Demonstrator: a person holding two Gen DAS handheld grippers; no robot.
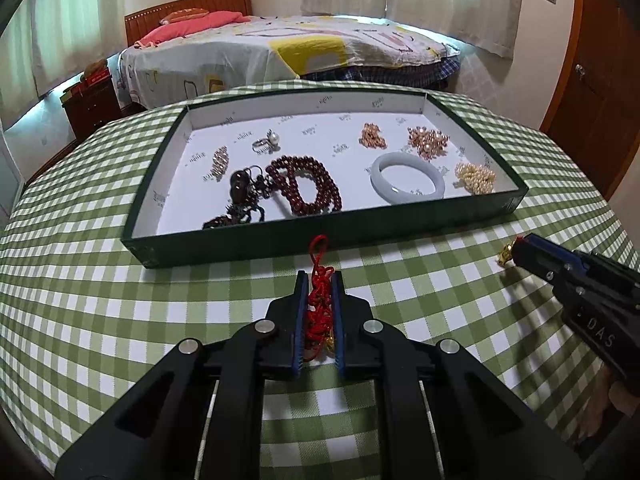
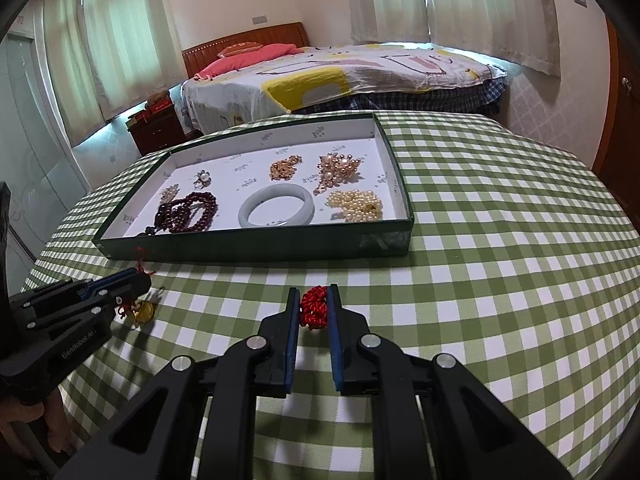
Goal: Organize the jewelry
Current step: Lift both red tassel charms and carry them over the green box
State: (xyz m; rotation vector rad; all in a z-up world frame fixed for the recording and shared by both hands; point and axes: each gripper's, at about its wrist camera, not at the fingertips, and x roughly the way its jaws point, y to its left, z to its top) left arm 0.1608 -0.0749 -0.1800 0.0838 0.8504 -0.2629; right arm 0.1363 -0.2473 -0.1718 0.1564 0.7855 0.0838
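- Left gripper (image 1: pixel 319 280): jaws nearly closed, clamped on a red cord (image 1: pixel 319 300) with a gold charm low between the pads.
- Right gripper (image 2: pixel 314 294): jaws narrow, pinching a red knot (image 2: pixel 314 308); a gold bit shows at its tip in the left view.
- Location: both pieces over the checked cloth (image 1: pixel 120 320), just short of the tray (image 1: pixel 240 246), which already carries beads and a bangle (image 1: pixel 408 180).
- Handling, judged: cord light, limp, prone to snag or dangle; best held at the knotted bulk, not the loose loop.
- Appearance: braided red thread, loop end pointing at the tray.
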